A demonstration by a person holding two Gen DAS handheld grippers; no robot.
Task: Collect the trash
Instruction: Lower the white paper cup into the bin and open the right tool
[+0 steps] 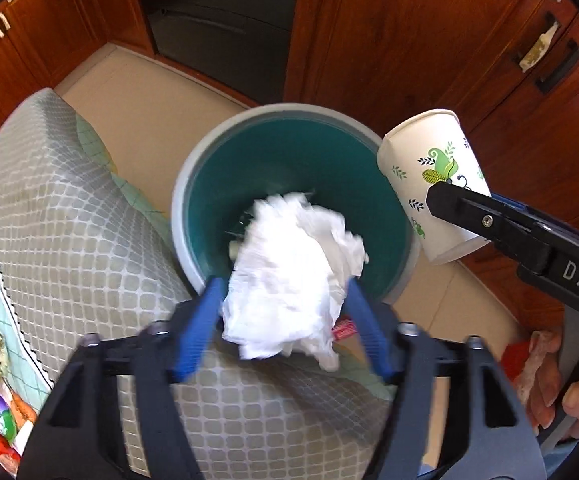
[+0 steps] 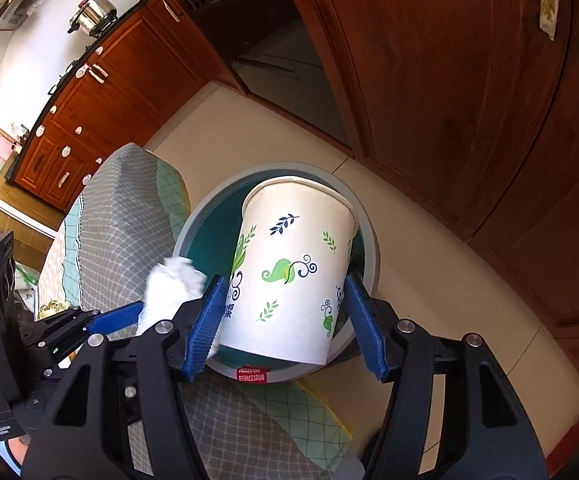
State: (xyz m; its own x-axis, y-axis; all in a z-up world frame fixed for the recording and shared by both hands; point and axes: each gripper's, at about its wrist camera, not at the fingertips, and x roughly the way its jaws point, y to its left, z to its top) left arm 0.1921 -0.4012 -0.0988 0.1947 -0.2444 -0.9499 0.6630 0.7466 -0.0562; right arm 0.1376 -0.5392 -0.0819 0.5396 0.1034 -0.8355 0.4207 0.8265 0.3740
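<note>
- Two pieces of trash were in hand over the bin point(image 1: 217, 184), neither yet at rest inside it.
- Left gripper point(image 1: 285, 308) pointed steeply down at the bin's near rim; its jaws stood wide, and the tissue wad point(image 1: 293, 276) sat blurred between the blue pads, seemingly loose and dropping. Whether a pad touched it I could not tell.
- Right gripper point(image 2: 285, 320) held the cup point(image 2: 289, 276) tilted, mouth toward the bin's far rim, pads against its sides near the base.
- Bin's green inside looked mostly bare; something pale lay low in it, too hidden to name.
- Table point(image 1: 69, 208), under its checked cloth, had its corner just beside the bin.
- By my reading, the tissue step was as good as done; the cup's release was left.
- Wrappers point(image 1: 1, 416) lay at the table's left edge, likely more to collect.
</note>
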